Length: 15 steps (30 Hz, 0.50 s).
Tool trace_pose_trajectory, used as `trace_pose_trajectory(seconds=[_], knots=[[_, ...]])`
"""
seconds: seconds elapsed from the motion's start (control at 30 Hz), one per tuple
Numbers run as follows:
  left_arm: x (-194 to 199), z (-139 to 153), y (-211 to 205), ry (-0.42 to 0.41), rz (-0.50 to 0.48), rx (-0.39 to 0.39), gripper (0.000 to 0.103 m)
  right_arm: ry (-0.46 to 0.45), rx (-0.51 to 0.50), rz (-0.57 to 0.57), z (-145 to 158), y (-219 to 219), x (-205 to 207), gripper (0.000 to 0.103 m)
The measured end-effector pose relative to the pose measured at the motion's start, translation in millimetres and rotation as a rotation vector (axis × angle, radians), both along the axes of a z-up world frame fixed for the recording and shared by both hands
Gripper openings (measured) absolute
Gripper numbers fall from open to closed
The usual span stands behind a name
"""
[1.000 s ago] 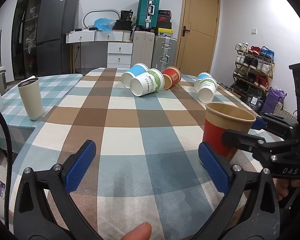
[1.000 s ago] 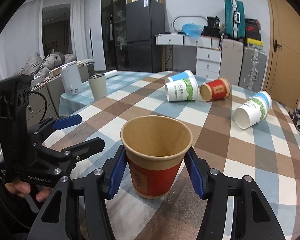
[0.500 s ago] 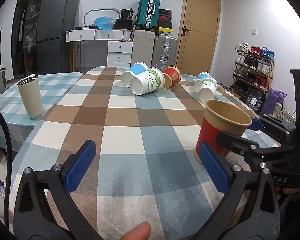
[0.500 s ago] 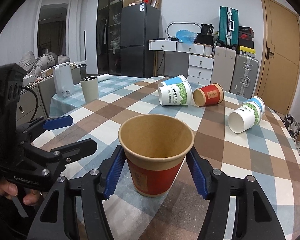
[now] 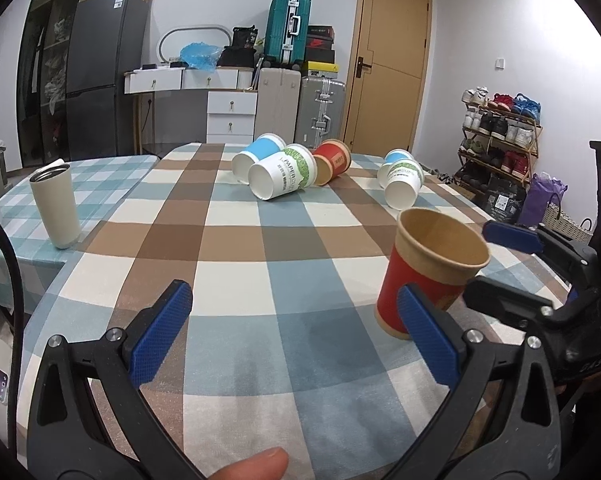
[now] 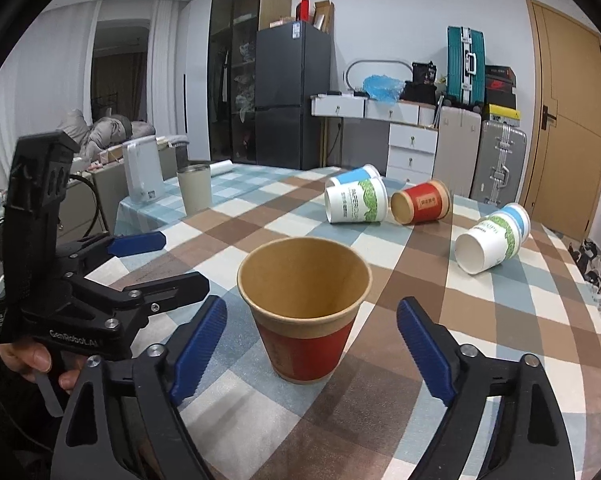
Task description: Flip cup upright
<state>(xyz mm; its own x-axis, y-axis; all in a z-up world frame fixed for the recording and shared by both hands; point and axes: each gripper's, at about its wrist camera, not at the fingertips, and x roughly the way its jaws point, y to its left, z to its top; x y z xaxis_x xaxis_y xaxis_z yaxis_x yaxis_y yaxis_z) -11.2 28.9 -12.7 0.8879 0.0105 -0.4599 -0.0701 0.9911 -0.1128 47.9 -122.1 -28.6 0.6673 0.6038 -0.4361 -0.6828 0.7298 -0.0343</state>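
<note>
A red and kraft paper cup (image 6: 306,312) stands upright on the checked tablecloth, also in the left wrist view (image 5: 428,272) at the right. My right gripper (image 6: 306,354) is open, its blue pads on either side of the cup and clear of it. My left gripper (image 5: 296,336) is open and empty over the cloth, left of the cup. Several other paper cups lie on their sides farther back: a white and green one (image 6: 354,204), a red one (image 6: 420,202) and a stacked pair (image 6: 492,238).
A cream tumbler (image 5: 56,208) stands upright on the left part of the table. A white appliance (image 6: 142,176) stands beyond it. The table's edge (image 6: 580,276) runs along the right, with a shoe rack (image 5: 496,128) and bags beyond.
My right gripper has opened and let go of the red cup, which now stands on the cloth. The jaws have drawn back a little. The left gripper has stayed open.
</note>
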Motion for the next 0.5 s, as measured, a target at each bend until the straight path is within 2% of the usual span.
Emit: trace_pose_trajectory(seconds=[0.03,0.07,0.23,0.5], knots=[[-0.3,0.9,-2.0,-0.006,0.001,0.008,0.102,-0.011,0.01,-0.003,1.6,-3.7,-1.4,0.101],[-0.9,1.7,-3.2,-0.009,0.002,0.015,0.102,-0.028,0.023,-0.017,3.4,-9.3,-3.5,0.102],[-5.0,7.3,-9.2,-0.039,-0.014,0.02,0.102,-0.058,0.055,-0.029,4.8,-29.0,-6.7,0.103],[-10.5,14.2,-22.2,-0.07,-0.043,0.058,0.102,-0.017,0.115,-0.029,1.0,-52.8,-3.4,0.103]])
